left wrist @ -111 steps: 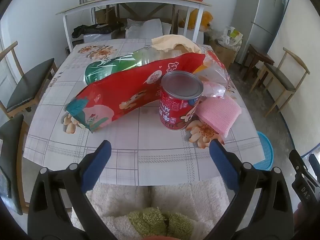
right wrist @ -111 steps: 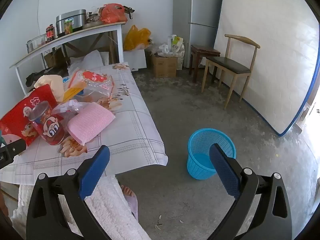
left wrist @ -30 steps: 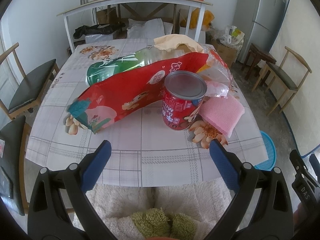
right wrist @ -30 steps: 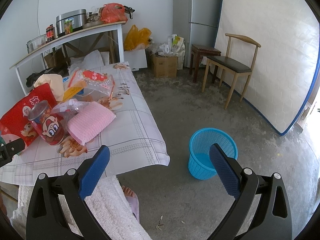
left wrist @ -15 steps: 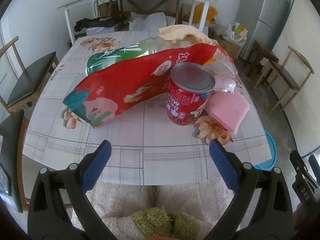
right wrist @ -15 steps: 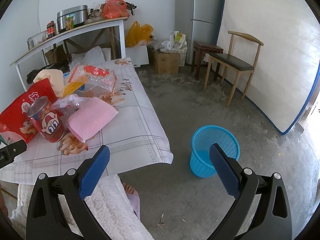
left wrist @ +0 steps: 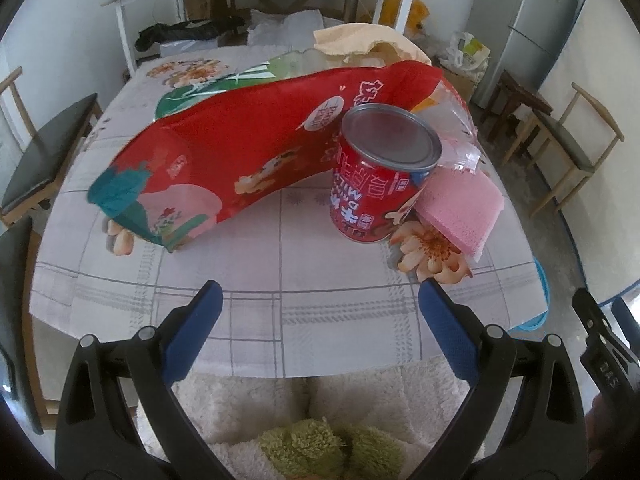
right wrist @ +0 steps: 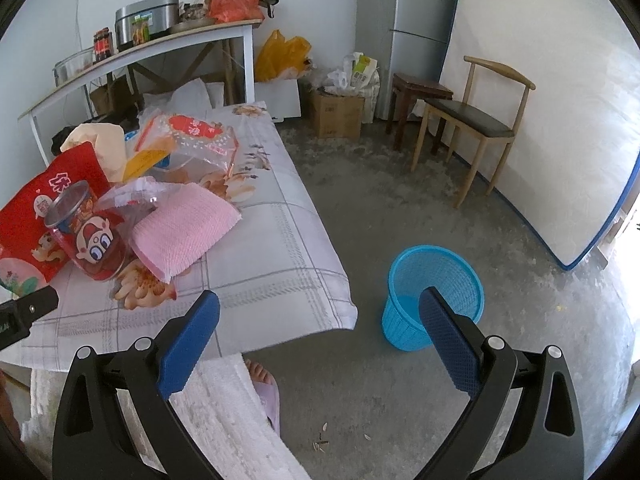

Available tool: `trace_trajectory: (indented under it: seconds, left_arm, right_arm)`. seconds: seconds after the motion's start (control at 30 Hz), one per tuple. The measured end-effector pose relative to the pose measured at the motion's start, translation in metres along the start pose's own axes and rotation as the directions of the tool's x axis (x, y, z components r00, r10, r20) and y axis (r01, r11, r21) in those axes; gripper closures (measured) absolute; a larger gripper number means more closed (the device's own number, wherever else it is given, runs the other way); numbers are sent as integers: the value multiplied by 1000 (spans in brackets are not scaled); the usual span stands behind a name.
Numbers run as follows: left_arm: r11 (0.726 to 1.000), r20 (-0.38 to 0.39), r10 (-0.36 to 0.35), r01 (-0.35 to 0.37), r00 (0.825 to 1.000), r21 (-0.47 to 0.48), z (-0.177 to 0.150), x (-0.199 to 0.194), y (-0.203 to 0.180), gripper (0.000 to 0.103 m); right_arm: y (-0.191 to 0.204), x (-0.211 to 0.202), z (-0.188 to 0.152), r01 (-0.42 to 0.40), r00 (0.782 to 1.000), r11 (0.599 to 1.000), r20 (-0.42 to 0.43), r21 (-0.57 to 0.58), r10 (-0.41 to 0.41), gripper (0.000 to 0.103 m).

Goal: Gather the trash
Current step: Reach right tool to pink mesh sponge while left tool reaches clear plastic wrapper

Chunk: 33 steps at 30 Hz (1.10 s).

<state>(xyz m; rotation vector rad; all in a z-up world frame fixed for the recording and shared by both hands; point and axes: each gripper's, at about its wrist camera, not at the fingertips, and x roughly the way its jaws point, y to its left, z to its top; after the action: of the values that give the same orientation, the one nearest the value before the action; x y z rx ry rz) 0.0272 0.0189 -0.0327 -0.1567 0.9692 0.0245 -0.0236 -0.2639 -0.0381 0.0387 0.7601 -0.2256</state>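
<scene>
Now | left tongs (left wrist: 318, 306) wide, level toward red can (left wrist: 382, 174) | right tongs (right wrist: 320, 314) wide, over floor beside blue basket (right wrist: 434, 276)

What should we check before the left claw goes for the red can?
1. Left claw open, empty: ok.
2. Red can upright on the table: ok.
3. Can's sides free: not ok; red snack bag and pink cloth crowd it.
4. Path from claw to can clear: ok.
5. Blue basket upright on the floor, open: ok.
6. Right claw open, empty: ok.
</scene>
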Motion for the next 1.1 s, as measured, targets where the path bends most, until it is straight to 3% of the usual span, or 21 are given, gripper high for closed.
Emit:
trace_trajectory:
  seconds: [0.17, 0.27, 0.43, 0.57, 0.7, 0.77, 0.97, 1.1]
  left_arm:
    - [991, 23, -122, 120, 992, 63, 2, -4, 1, 8]
    - [977, 24, -202, 200, 979, 79, 1, -5, 4, 8]
    - [940, 18, -342, 341, 940, 30, 3, -3, 19, 8]
    - [928, 48, -371, 372, 927, 2, 9, -7, 32, 8]
    - [898, 85, -438, 441, 895, -14, 12, -12, 45, 8]
    - [895, 95, -443, 446, 892, -21, 13, -13, 52, 8]
    - [866, 159, -495, 500, 854, 11, 23, -27, 65, 8]
    - [882, 202, -471, 459, 859, 108, 26, -38, 54, 8]
  right_arm:
    - [5, 2, 16, -10, 999, 1000, 52, 2, 10, 6]
    - [9, 2, 26, -9, 995, 1000, 103, -9, 10, 6]
    - [20, 0, 47, -31, 982, 999, 183, -38, 37, 6]
    - [32, -3, 62, -44, 973, 998, 224, -49, 54, 6]
    - [45, -6, 76, -77, 965, 996, 246, -49, 87, 6]
    - [51, -7, 80, -101, 964, 994, 243, -46, 109, 6]
    - [67, -4, 93, -206, 963, 977, 167, -49, 211, 6]
    - [59, 9, 90, -289, 956, 957, 68, 21, 287, 6]
